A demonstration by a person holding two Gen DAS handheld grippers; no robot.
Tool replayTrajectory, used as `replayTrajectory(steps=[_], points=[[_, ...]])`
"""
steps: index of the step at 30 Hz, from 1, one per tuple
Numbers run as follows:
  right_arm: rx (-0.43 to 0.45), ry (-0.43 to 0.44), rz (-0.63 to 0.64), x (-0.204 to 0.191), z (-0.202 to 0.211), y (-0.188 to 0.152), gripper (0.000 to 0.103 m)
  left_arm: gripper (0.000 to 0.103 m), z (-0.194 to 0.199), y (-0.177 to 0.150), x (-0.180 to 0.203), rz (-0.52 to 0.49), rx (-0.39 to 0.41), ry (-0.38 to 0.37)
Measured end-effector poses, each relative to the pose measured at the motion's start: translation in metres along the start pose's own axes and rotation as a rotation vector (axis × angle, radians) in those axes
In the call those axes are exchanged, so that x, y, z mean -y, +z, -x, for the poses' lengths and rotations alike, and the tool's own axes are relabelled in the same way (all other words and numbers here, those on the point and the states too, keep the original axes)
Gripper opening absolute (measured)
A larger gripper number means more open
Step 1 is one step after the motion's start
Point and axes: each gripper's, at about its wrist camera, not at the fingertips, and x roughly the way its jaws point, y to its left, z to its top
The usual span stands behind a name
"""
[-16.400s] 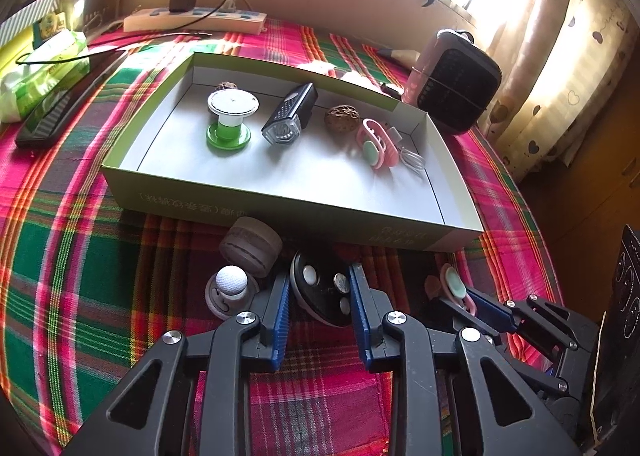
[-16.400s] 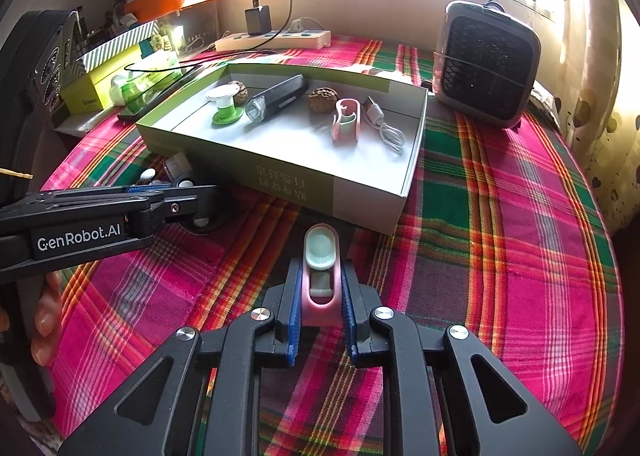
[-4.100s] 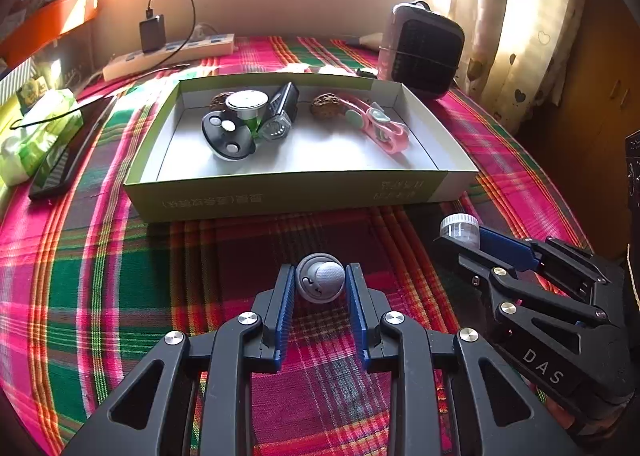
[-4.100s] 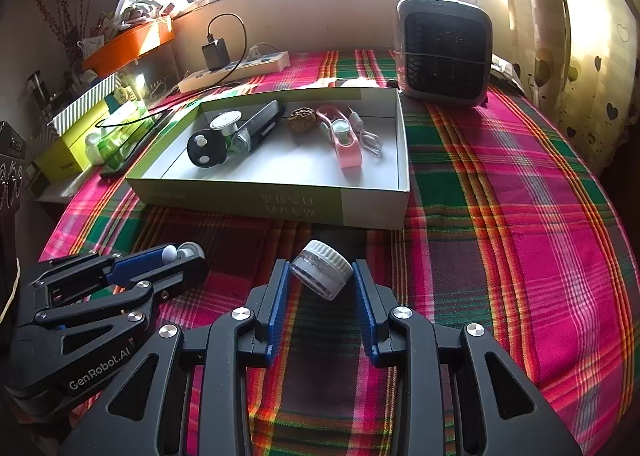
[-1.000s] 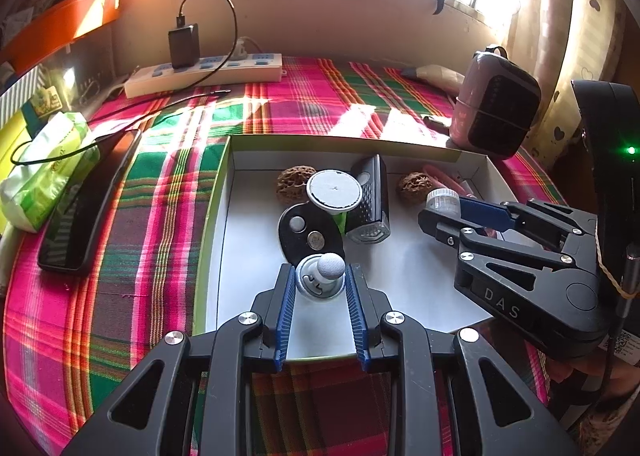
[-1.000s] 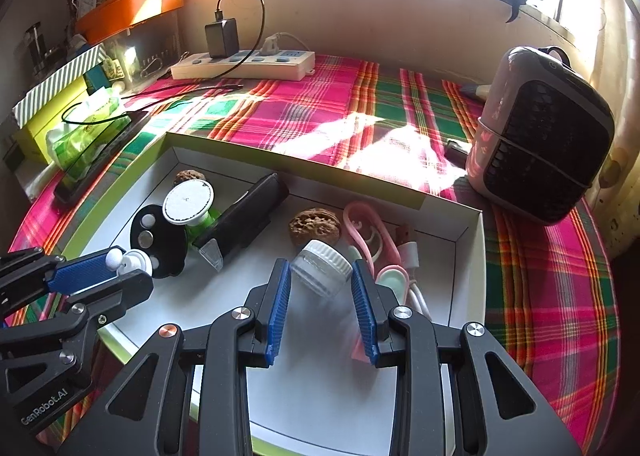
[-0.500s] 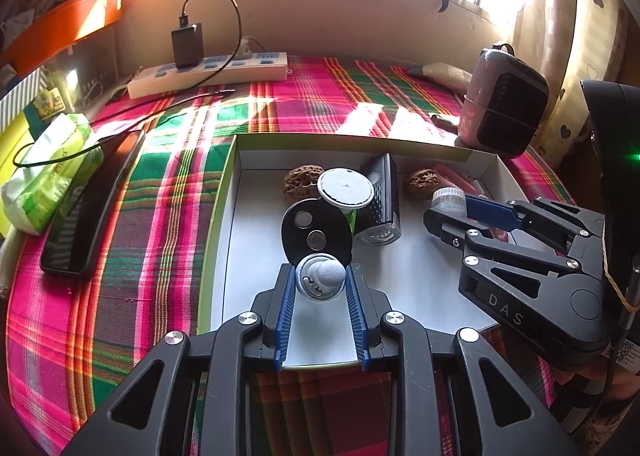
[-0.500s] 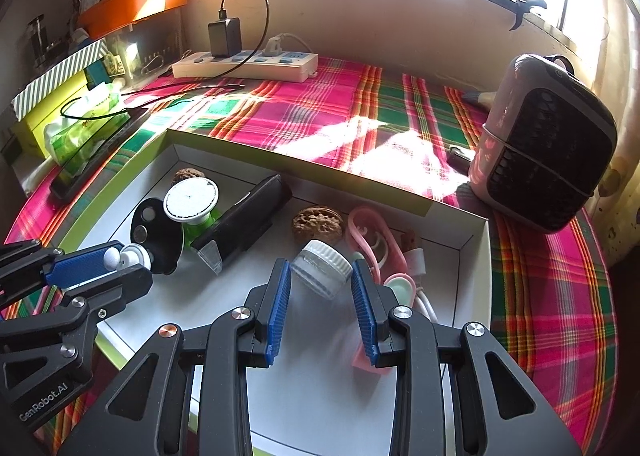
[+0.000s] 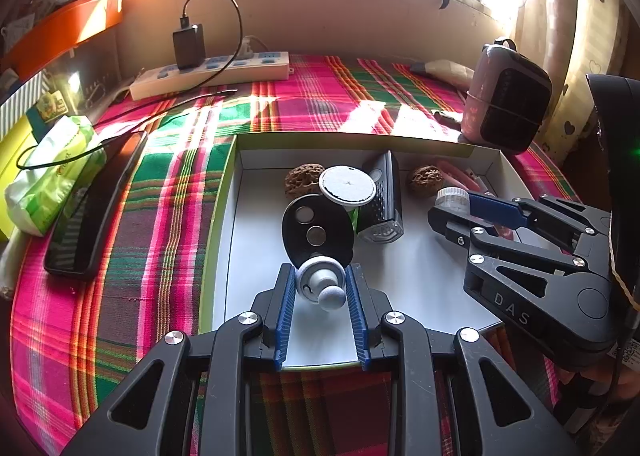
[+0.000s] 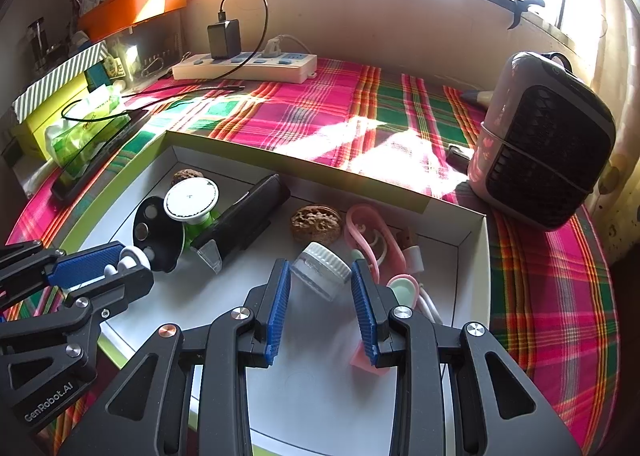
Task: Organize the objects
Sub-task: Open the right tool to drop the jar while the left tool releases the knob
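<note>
You are at the placing step: both tongs hang over the box (image 9: 486, 160) with their loads not yet let go. Your left tongs (image 9: 320, 292) are clamped on the grey knob (image 9: 320, 285), which sits between the blue pads just short of the black disc (image 9: 316, 230) ahead of the tips. Your right tongs (image 10: 322, 280) grip the small jar (image 10: 322, 270), white cap tilted up and to the right, between the pads; the walnut (image 10: 316, 223) lies ahead of the tips and the pink clip (image 10: 370, 240) just to their right.

Next, I judge, you lower each load to the bare white floor under the tips and spread the pads. The knob looks round enough to roll, so set it down flat before you let go; the jar hangs tilted, so level it or it may tip onto the clip.

Against four seconds ago, much has changed: then both tongs held the same knob and jar over the plaid cloth (image 9: 160, 196), on your side of the box. Now the loads are past the near wall and above the box floor. In the last second little has shifted.
</note>
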Motion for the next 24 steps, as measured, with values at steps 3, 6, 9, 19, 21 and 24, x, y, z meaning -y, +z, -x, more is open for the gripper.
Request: replayTrajectory(steps=[3, 6, 9, 19, 21, 24], points=[[0.001, 0.002, -0.007, 0.0, 0.001, -0.001, 0.033, 0.024, 0.0, 0.0, 0.0, -0.005, -0.002, 0.0], [0.001, 0.005, -0.009, 0.001, 0.001, -0.001, 0.033, 0.025, 0.0, 0.0, 0.0, -0.005, -0.003, 0.001], [0.001, 0.008, -0.008, 0.0, 0.002, -0.001, 0.034, 0.029, 0.001, -0.001, 0.0, -0.003, -0.003, 0.005], [0.006, 0.019, -0.027, 0.001, 0.006, -0.003, 0.04, 0.033, 0.004, -0.001, 0.0, -0.002, -0.001, 0.011], [0.008, 0.021, -0.032, 0.0, 0.008, -0.004, 0.04, 0.033, 0.006, -0.002, 0.0, 0.0, -0.001, 0.016], [0.013, 0.027, -0.042, 0.001, 0.011, -0.005, 0.041, 0.033, 0.008, -0.003, 0.0, 0.006, 0.002, 0.013]])
